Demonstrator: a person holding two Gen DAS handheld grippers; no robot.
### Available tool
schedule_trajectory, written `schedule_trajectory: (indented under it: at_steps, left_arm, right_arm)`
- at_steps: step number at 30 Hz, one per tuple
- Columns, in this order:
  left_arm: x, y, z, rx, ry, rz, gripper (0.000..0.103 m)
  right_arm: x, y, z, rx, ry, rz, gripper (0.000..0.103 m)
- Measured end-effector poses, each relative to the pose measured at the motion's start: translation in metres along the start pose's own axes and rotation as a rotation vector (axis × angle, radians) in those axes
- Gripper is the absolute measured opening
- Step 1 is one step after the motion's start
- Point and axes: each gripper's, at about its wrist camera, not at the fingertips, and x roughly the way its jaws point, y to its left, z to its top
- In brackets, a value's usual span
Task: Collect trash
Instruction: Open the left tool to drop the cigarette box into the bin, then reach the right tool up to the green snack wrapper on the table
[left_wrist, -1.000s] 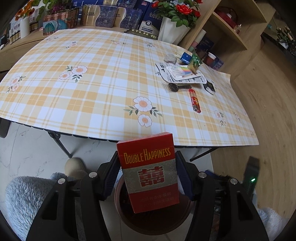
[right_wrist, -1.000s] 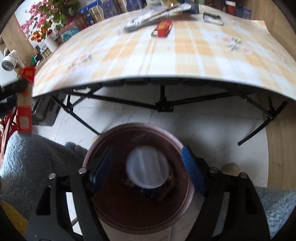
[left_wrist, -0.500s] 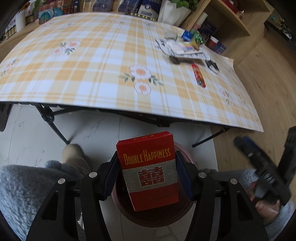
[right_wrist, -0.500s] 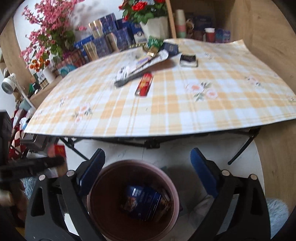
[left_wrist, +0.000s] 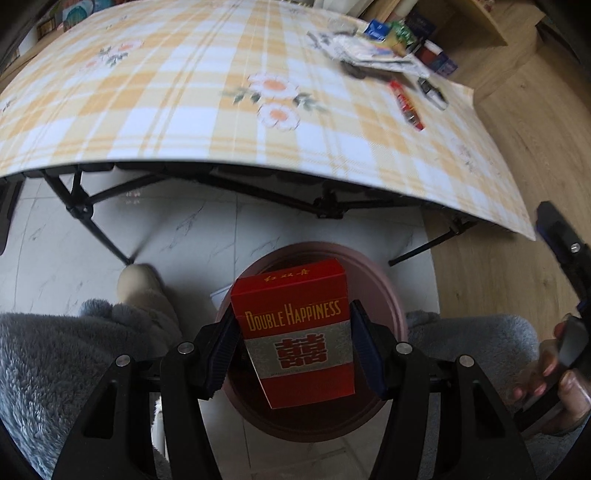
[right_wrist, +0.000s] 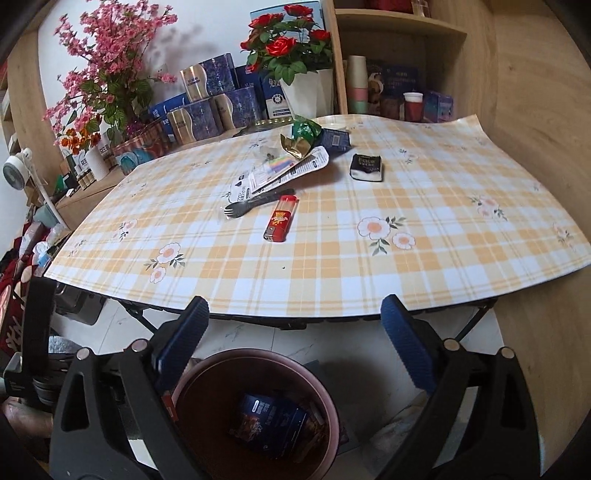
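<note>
Red cardboard is being held above the bin (left_wrist: 391, 295): the cigarette pack (left_wrist: 299, 332) is being clamped between the pads of the left gripper (left_wrist: 295, 347). If tilted on release, it may be caught on the rim. Further right, the right gripper (right_wrist: 295, 339) is being held wide apart, empty, while a lighter (right_wrist: 281, 218) and wrappers (right_wrist: 280, 171), seemingly trash, are being left on the table (right_wrist: 443, 258).

Right gripper (right_wrist: 295, 332) gapes above bin (right_wrist: 328, 410) holding seemingly a blue packet (right_wrist: 271, 424).
</note>
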Motion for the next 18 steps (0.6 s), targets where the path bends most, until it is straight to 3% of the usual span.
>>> schedule_trajectory:
  at_steps: [9,18]
  left_arm:
    - [0.003,-0.002,0.000,0.013,0.017,-0.008,0.058]
    - [-0.019,-0.008,0.005,0.034,-0.085,0.026,0.080]
  right_arm:
    - [0.001,0.008,0.002,-0.022,-0.002,-0.001,0.093]
    - [0.000,0.011,0.004,-0.056,-0.004,-0.018,0.095]
